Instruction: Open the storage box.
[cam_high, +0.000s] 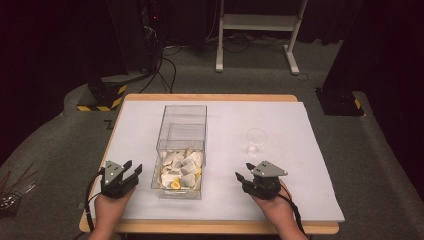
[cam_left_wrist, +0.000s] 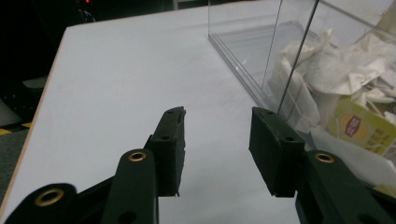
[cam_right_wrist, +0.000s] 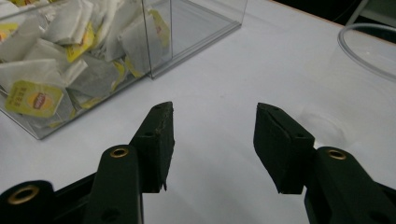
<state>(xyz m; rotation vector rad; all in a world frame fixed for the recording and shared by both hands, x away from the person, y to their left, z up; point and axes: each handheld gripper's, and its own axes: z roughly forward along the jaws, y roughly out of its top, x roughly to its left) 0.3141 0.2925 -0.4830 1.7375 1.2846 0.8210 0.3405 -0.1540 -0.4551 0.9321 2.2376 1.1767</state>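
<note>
A clear plastic box (cam_high: 182, 131) stands mid-table, its near drawer pulled out and full of white tea bags (cam_high: 181, 170) with yellow tags. In the left gripper view the box (cam_left_wrist: 261, 51) and tea bags (cam_left_wrist: 336, 79) lie to the right; in the right gripper view the box (cam_right_wrist: 196, 23) and tea bags (cam_right_wrist: 60, 42) lie upper left. My left gripper (cam_high: 131, 171) (cam_left_wrist: 217, 140) sits left of the drawer, open, nothing between its jaws. My right gripper (cam_high: 243, 174) (cam_right_wrist: 212, 140) is right of the drawer, open and empty. A clear glass cup (cam_high: 256, 140) (cam_right_wrist: 369, 60) stands beyond it.
The white table top (cam_high: 300, 165) has a wooden edge. Dark floor surrounds it, with a white frame stand (cam_high: 257, 30) at the back, cables and a hazard-striped base (cam_high: 102, 97) at the far left.
</note>
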